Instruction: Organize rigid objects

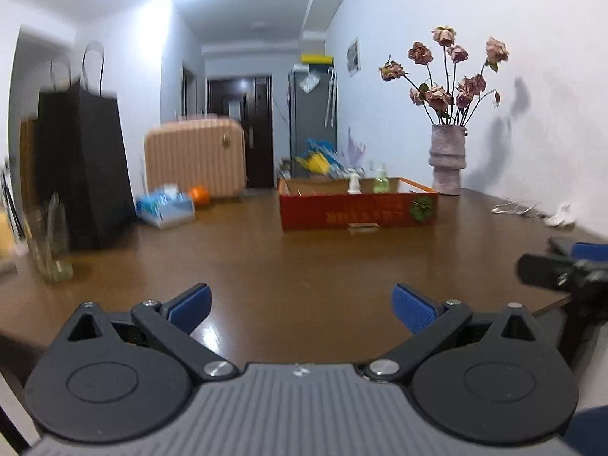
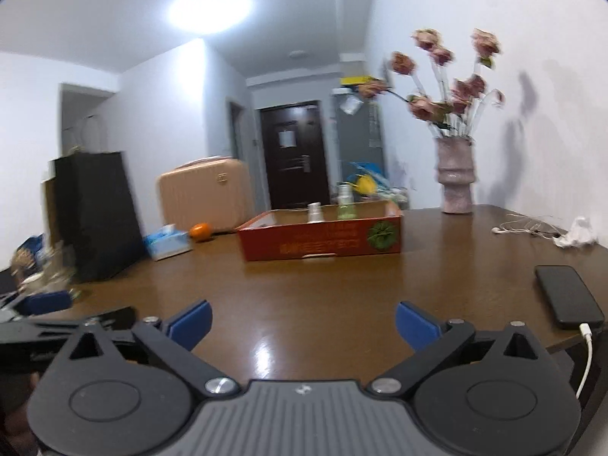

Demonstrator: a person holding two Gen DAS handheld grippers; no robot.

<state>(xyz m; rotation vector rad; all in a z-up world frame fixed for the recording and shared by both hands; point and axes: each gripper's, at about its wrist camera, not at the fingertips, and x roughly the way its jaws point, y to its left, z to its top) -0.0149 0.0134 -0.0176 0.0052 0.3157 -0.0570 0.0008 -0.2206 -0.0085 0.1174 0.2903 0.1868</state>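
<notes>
Both the left gripper and right gripper gape wide and empty, well short of the red box. Two small bottles already stand inside it; a phone lies apart, perhaps remaining.

Red box with green emblem on a glossy brown table; peach ribbed suitcase, black paper bag, dusty-pink flowers, mottled pink-grey vase.

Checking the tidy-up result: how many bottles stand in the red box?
2: a white bottle left of a green bottle, both upright in the red box. The front wall could hide anything lying low inside.
</notes>
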